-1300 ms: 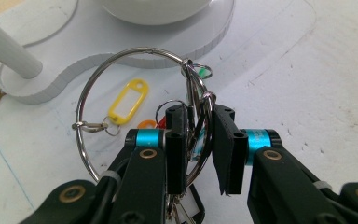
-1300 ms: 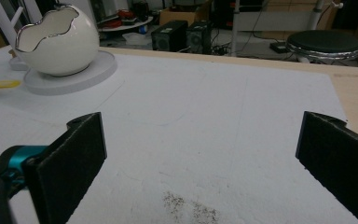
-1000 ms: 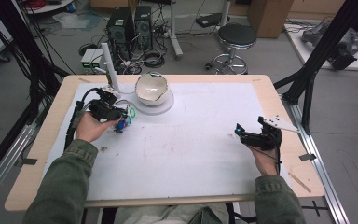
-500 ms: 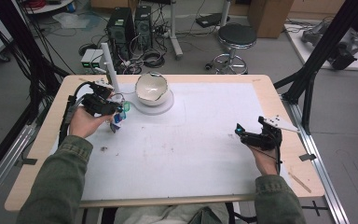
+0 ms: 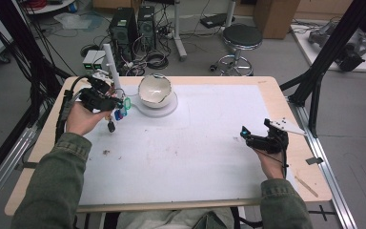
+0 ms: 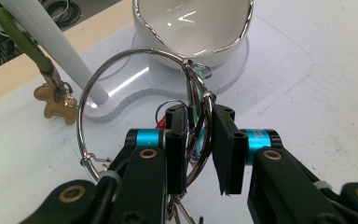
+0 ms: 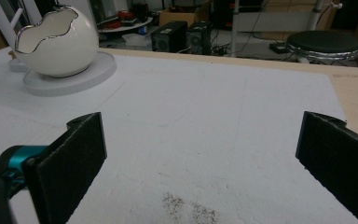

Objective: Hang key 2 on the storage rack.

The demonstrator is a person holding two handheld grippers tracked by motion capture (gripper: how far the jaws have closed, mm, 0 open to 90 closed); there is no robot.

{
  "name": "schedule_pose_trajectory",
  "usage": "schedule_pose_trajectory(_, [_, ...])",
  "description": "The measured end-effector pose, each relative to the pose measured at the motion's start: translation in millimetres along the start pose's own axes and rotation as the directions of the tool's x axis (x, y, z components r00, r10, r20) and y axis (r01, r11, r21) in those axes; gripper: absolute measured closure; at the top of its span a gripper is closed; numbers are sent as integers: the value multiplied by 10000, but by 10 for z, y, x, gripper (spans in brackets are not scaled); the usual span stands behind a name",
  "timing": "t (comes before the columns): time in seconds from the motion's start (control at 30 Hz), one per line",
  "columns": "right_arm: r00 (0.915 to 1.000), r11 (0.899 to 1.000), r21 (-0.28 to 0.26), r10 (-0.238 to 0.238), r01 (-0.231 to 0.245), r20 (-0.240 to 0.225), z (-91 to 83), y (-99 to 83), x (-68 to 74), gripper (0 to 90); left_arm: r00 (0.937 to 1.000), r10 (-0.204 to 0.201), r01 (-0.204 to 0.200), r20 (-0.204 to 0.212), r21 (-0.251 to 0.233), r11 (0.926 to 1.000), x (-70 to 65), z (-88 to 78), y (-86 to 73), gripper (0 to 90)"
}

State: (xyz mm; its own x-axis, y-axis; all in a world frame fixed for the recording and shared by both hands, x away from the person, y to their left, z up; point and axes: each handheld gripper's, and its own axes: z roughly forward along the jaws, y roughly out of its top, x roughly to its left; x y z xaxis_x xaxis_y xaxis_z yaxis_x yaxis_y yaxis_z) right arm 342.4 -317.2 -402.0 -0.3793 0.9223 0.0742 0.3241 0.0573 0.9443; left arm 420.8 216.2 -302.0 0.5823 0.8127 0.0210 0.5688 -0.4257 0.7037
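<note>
Keys on a large metal key ring (image 6: 135, 98) hang from the left gripper (image 6: 199, 149), whose fingers (image 6: 176, 140) are clamped on the ring's smaller loops and tags, lifted clear of the worktop (image 5: 195, 157) near its far left corner. From the high view the bunch (image 5: 118, 113) dangles below that gripper (image 5: 106, 98), with a green tag, a blue tag and a dark fob hanging lowest, just beside the white round base (image 5: 171, 102) that carries the egg-shaped white bowl (image 5: 155, 89). A slanted white post (image 6: 51, 42) rises from the same base, and a small brown bear-shaped charm (image 6: 56, 100) hangs by it on a green strap. The right gripper (image 5: 259, 138) rests low near the right edge of the worktop, well apart from the keys, its 2 fingers (image 7: 70, 158) spread wide with nothing between them.
</note>
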Motion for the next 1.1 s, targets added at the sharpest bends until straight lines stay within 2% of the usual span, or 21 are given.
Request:
schedule_pose_trajectory(0.27, [10000, 10000, -22, 6, -6, 27, 1, 0, -3, 8, 9992, -363, 361, -153, -130, 9993, 114, -104, 39, 758])
schedule_pose_trajectory(0.37, [10000, 10000, 7, 18, -18, 7, 3, 0, 1, 9, 9978, -634, 629, -180, -306, 9976, 161, -147, 31, 758])
schedule_pose_trajectory(0.57, [10000, 10000, 13, -1, 1, -4, 6, -1, 4, 9, 9954, -899, 887, -318, -379, 9953, 254, -221, 21, 758])
schedule_pose_trajectory(0.7, [10000, 10000, 6, -18, 18, 17, 7, -1, 6, 8, 9913, -1313, 1300, -115, -786, 9884, 317, -290, 48, 758])
schedule_pose_trajectory(0.77, [10000, 10000, 8, -6, 6, 24, 5, -1, 5, 8, 9866, -1634, 1624, -21, -1005, 9816, 334, -315, 50, 758])
schedule_pose_trajectory(1.0, [10000, 10000, 14, -25, 25, -3, 3, -2, 5, 8, 9792, -2004, 1956, -315, -1153, 9739, 364, -353, 62, 758])
schedule_pose_trajectory(1.1, [10000, 10000, 30, -30, 30, 20, 3, -2, 10, 8, 9774, -2047, 1971, -521, -1235, 9726, 372, -393, 106, 758])
